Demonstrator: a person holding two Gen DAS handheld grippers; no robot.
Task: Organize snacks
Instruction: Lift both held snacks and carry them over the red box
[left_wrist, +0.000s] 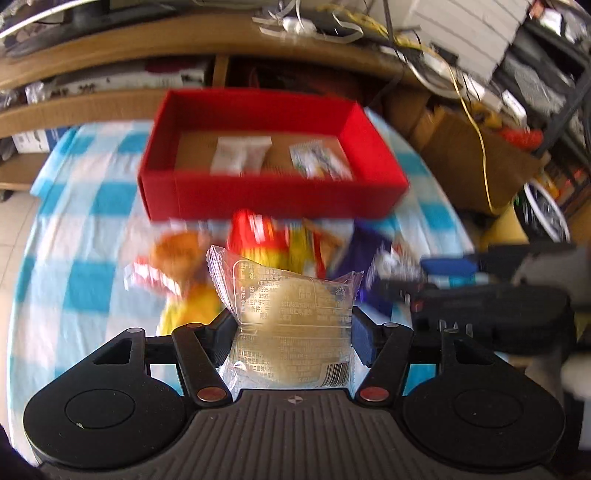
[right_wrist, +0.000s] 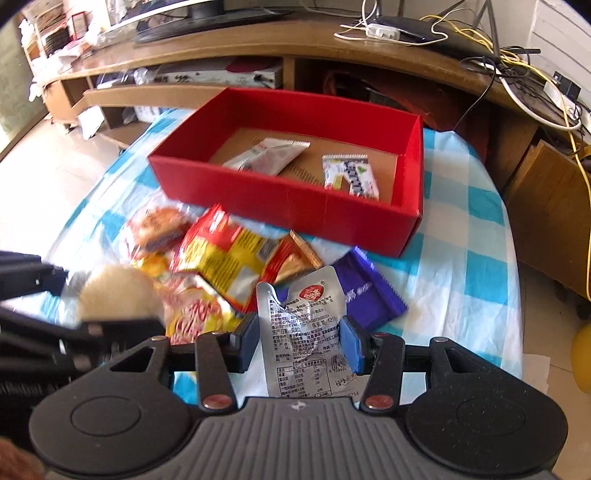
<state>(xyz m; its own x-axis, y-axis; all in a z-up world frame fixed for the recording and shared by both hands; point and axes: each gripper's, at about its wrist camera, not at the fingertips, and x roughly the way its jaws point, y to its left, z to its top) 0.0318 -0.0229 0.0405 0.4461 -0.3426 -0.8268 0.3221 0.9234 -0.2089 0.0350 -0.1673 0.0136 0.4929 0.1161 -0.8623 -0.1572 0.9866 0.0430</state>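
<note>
A red box (left_wrist: 273, 201) (right_wrist: 280, 192) stands on the checked tablecloth and holds two snack packets (left_wrist: 242, 153) (right_wrist: 349, 175). My left gripper (left_wrist: 291, 326) is shut on a clear packet with a pale round cake (left_wrist: 291, 314), held above the snack pile. My right gripper (right_wrist: 299, 338) is shut on a silver packet (right_wrist: 303, 325). A pile of loose snacks (right_wrist: 218, 254) lies in front of the box, with a purple packet (right_wrist: 365, 291) at its right. The left gripper with the cake (right_wrist: 114, 291) shows blurred at the left of the right wrist view.
The blue and white checked cloth (right_wrist: 461, 258) covers the table. A wooden TV bench (right_wrist: 258, 40) with cables stands behind the box. Cardboard boxes (left_wrist: 469, 155) stand at the right. The right gripper's body (left_wrist: 491, 306) shows at the right of the left wrist view.
</note>
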